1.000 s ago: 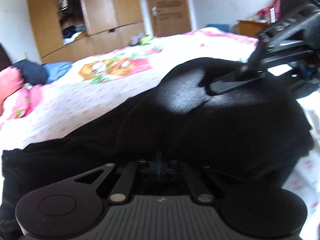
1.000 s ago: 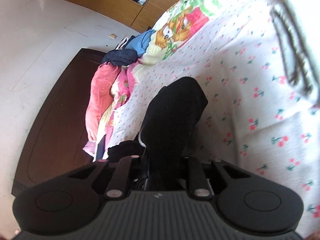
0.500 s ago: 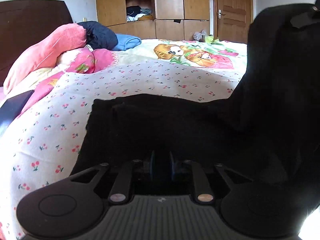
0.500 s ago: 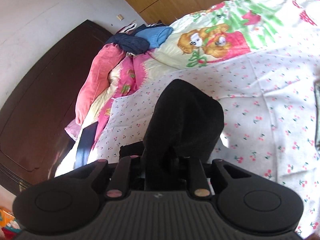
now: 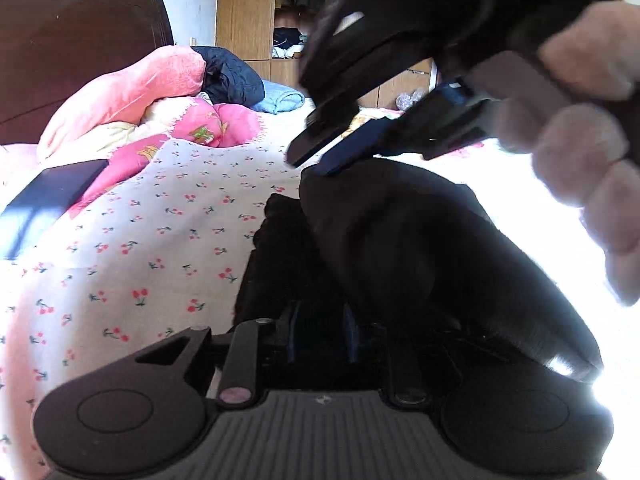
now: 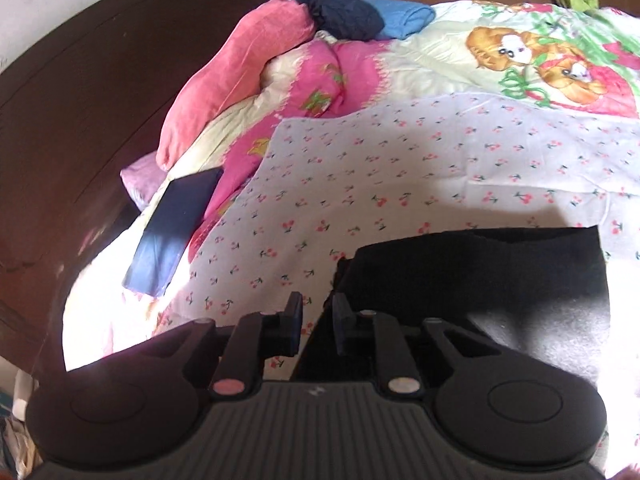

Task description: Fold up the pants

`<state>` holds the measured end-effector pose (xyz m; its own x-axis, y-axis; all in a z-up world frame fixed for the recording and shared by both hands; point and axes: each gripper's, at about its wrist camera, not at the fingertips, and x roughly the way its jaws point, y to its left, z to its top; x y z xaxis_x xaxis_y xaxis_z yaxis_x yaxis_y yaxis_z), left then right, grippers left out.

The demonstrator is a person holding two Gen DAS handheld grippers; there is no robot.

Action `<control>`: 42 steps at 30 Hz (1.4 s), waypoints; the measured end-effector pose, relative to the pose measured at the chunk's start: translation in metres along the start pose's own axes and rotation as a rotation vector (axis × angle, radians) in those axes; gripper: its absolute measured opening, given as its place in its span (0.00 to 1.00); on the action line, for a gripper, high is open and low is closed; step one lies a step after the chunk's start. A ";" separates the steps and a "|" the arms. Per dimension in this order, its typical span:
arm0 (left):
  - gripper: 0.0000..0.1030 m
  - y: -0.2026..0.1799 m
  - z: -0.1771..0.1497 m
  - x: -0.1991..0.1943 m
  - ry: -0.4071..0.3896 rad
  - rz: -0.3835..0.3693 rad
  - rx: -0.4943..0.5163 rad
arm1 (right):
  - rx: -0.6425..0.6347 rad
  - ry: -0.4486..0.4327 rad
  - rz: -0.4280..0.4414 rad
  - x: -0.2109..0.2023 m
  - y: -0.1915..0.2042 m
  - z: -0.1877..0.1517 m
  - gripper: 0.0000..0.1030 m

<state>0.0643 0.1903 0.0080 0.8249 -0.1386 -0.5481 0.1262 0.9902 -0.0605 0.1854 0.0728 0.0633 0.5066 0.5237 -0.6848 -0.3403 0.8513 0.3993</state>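
Now black pants (image 6: 472, 268), cherry-print sheet (image 6: 400, 168)

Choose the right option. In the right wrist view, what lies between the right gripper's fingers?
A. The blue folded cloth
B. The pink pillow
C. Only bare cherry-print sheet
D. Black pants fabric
C: the right gripper stands with a gap showing only the cherry-print sheet; the pants lie beside it, not between its fingers.
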 end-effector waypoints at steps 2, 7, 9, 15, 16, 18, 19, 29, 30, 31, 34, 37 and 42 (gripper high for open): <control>0.38 0.006 -0.004 -0.007 0.002 -0.028 -0.025 | -0.044 -0.027 0.009 -0.007 0.006 -0.003 0.17; 0.44 0.030 -0.014 -0.020 0.024 -0.149 -0.179 | -0.098 -0.010 -0.102 -0.025 -0.011 0.008 0.26; 0.44 0.039 -0.016 -0.029 0.020 -0.149 -0.214 | -0.110 0.023 -0.151 -0.023 -0.017 0.015 0.29; 0.50 0.071 -0.012 -0.064 0.003 -0.185 -0.362 | -0.187 0.122 -0.141 -0.015 -0.006 0.023 0.52; 0.55 0.069 -0.008 -0.068 -0.005 -0.210 -0.372 | -0.200 0.130 -0.137 -0.013 -0.004 0.023 0.52; 0.58 0.060 0.004 -0.068 -0.014 -0.253 -0.376 | -0.241 0.148 -0.155 -0.007 0.003 0.026 0.53; 0.58 0.053 0.010 -0.068 -0.024 -0.266 -0.362 | -0.268 0.163 -0.171 -0.002 0.007 0.028 0.55; 0.68 0.038 0.031 -0.067 0.016 -0.171 -0.386 | -0.388 0.224 -0.187 0.015 0.026 0.041 0.62; 0.68 0.037 0.033 -0.062 0.027 -0.178 -0.392 | -0.394 0.234 -0.199 0.018 0.027 0.039 0.62; 0.67 0.034 0.035 -0.059 0.022 -0.173 -0.378 | -0.404 0.261 -0.216 0.026 0.027 0.038 0.62; 0.68 0.015 0.049 -0.075 -0.065 -0.111 -0.291 | -0.438 0.313 -0.260 0.036 0.024 0.034 0.62; 0.79 0.006 0.057 -0.081 -0.111 -0.114 -0.275 | -0.394 0.336 -0.245 0.035 0.018 0.040 0.62; 0.78 -0.015 0.049 -0.048 -0.009 -0.023 -0.242 | -0.411 0.377 -0.238 0.041 0.019 0.038 0.62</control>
<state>0.0496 0.1815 0.0756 0.8285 -0.1607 -0.5365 0.0107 0.9623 -0.2717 0.2300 0.1118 0.0664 0.3162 0.2092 -0.9253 -0.5686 0.8226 -0.0084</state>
